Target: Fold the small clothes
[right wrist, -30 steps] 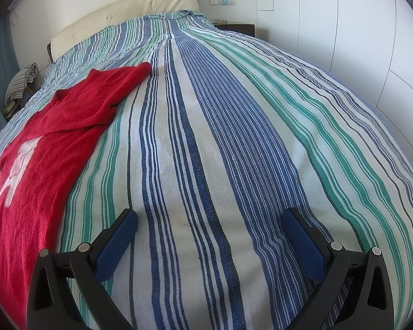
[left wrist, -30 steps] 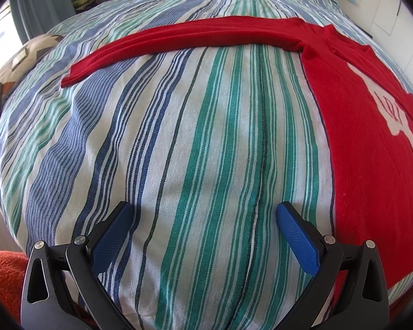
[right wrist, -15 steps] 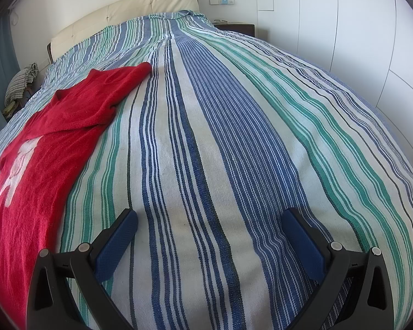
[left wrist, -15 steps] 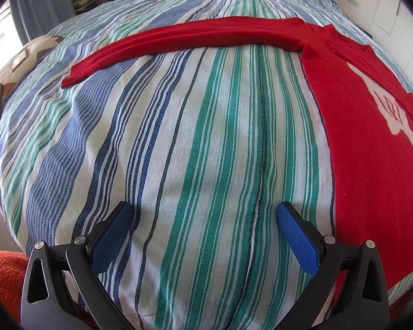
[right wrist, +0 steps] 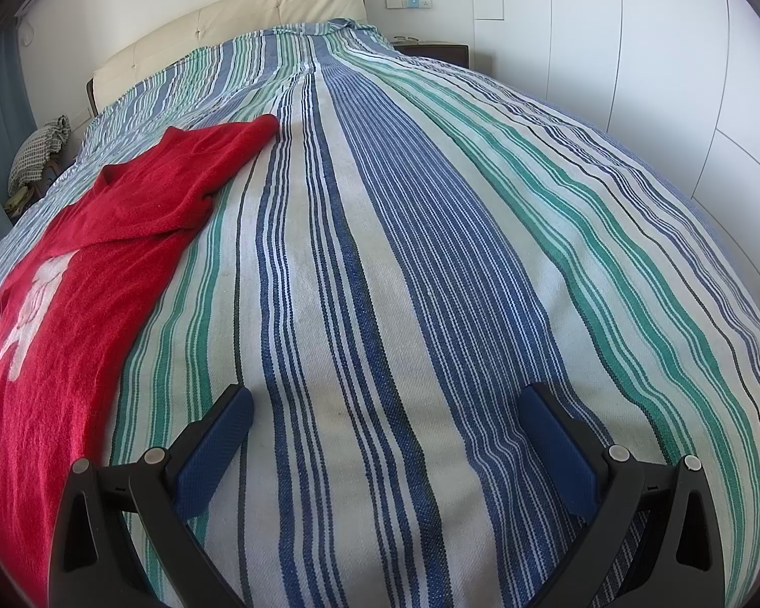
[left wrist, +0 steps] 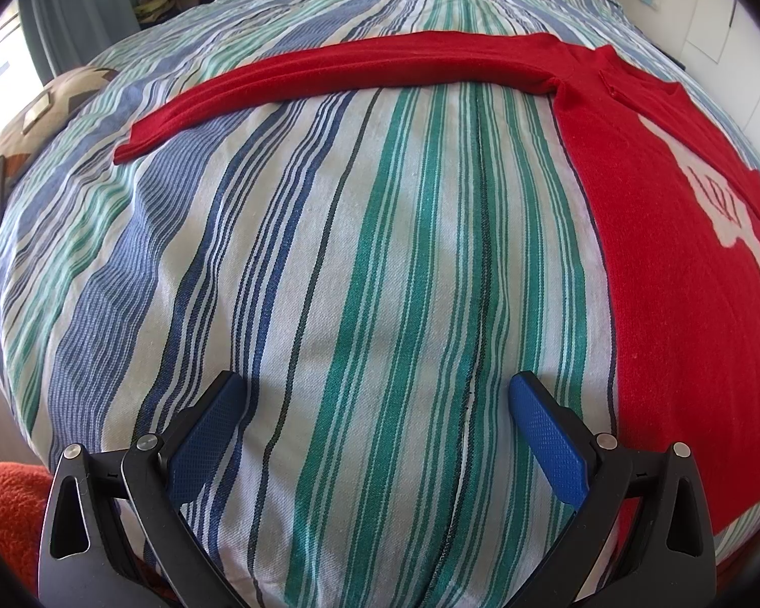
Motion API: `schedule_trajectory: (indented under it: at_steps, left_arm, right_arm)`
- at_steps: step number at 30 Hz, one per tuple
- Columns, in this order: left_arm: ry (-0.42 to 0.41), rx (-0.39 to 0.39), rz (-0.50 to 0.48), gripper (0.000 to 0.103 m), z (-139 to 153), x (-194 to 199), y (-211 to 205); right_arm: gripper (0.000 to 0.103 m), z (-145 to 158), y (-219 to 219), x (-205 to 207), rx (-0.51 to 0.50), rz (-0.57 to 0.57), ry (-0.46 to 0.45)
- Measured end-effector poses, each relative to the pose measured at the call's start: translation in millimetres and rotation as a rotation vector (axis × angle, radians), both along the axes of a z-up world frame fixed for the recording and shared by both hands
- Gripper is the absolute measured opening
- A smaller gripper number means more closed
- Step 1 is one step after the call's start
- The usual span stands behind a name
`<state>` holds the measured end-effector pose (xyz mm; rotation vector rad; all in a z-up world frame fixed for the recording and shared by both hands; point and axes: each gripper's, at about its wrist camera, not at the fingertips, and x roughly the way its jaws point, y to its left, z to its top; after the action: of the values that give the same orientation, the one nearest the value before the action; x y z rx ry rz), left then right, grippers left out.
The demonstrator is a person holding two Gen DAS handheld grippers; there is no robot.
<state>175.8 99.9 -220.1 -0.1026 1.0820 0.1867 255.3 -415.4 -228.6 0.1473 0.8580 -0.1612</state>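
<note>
Red long-sleeved sweater (left wrist: 684,273), one item, laid flat on a bed with a striped bedspread (left wrist: 380,253) in blue, green and white; white motif on the chest; one sleeve stretched straight out sideways across the stripes in the left wrist view, the other sleeve lying out towards the headboard side in the right wrist view. Left tool (left wrist: 375,395): blue-padded fingers spread wide, nothing between them, held above bare bedspread just beside the sweater's near side edge, which lies to its right. Right tool (right wrist: 387,408): fingers likewise spread wide and empty, over bare bedspread, the sweater (right wrist: 76,304) to its left and apart from it. Cream padded headboard (right wrist: 228,25) at the far end of the bed. White cupboard doors (right wrist: 633,50) along the right wall. Checked cloth bundle (right wrist: 40,152) beyond the bed's far left corner. Orange fleecy fabric (left wrist: 5,511) at the lower left of the left wrist view.
</note>
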Motion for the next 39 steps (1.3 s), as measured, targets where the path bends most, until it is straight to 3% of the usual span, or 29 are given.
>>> schedule_trajectory:
  at_steps: [3,5,7,10,12,15,17,19,20,21,22,23,24,26,28,31,36,39]
  left_arm:
    - [0.044,-0.037,-0.008,0.102,5.8,2.1,5.0]
    - [0.049,-0.143,0.001,0.102,22.6,0.9,21.1]
    - [-0.051,-0.282,0.056,0.102,46.4,-1.3,55.1]
    - [-0.161,-0.447,0.223,0.102,63.9,11.5,128.8]
    - [-0.170,-0.544,0.348,0.102,54.9,29.7,180.4]
    - [-0.129,-0.617,0.535,0.101,23.6,53.9,243.9]
    - [-0.092,-0.697,0.593,0.100,1.4,67.7,265.3]
    - [-0.096,-0.723,0.630,0.097,-7.2,76.7,274.8]
    - [-0.116,-0.709,0.638,0.089,-6.0,81.9,277.8]
    - [-0.134,-0.695,0.633,0.068,-3.0,86.3,276.7]
    - [-0.140,-0.694,0.613,0.050,-2.6,94.2,277.1]
    - [-0.121,-0.693,0.593,0.007,-3.8,102.6,275.2]
    - [-0.102,-0.685,0.582,0.003,-4.2,109.2,272.5]
    - [-0.111,-0.608,0.577,0.003,11.1,114.6,265.6]
    - [-0.160,-0.533,0.519,0.003,45.6,119.6,247.7]
    - [-0.227,-0.393,0.345,0.003,114.0,142.7,193.6]
    - [-0.357,-0.297,-0.047,0.003,222.5,200.9,41.5]
    - [-0.394,-0.321,-0.235,0.003,255.3,229.0,-57.9]
  right_arm:
    - [0.103,-0.3,-0.1,-0.1,-0.002,-0.001,0.001]
    - [0.103,-0.3,-0.4,-1.0,-0.004,-0.001,0.001]
    - [0.103,-0.8,-1.9,-1.2,-0.001,-0.001,-0.002]
    - [0.103,-1.3,-3.5,-0.5,0.000,0.000,-0.005]
    - [0.103,-1.2,-3.2,0.0,-0.002,-0.001,-0.004]
    - [0.103,-0.9,-3.0,0.4,-0.005,0.000,-0.004]
    - [0.103,-0.6,-2.3,0.2,-0.009,-0.001,-0.004]
    - [0.103,-0.3,-1.6,0.2,-0.012,-0.002,-0.005]
    - [0.103,-0.5,-2.1,0.5,-0.013,-0.002,-0.005]
    - [0.103,-0.3,-1.1,0.2,-0.014,-0.002,-0.004]
    - [0.103,-0.4,-1.2,0.6,-0.017,-0.002,-0.003]
    - [0.103,-0.4,-1.1,1.0,-0.019,-0.002,-0.002]
    - [0.103,-0.5,-1.3,1.4,-0.021,-0.002,-0.001]
    - [0.103,-0.3,-1.8,1.6,-0.023,-0.002,-0.001]
    - [0.103,-0.2,-0.9,1.5,-0.024,-0.002,-0.001]
    - [0.103,-0.3,-0.7,2.0,-0.030,-0.003,0.002]
    - [0.103,-0.8,0.8,4.8,-0.045,-0.002,0.010]
    - [0.103,-0.6,0.7,5.1,-0.043,-0.002,0.010]
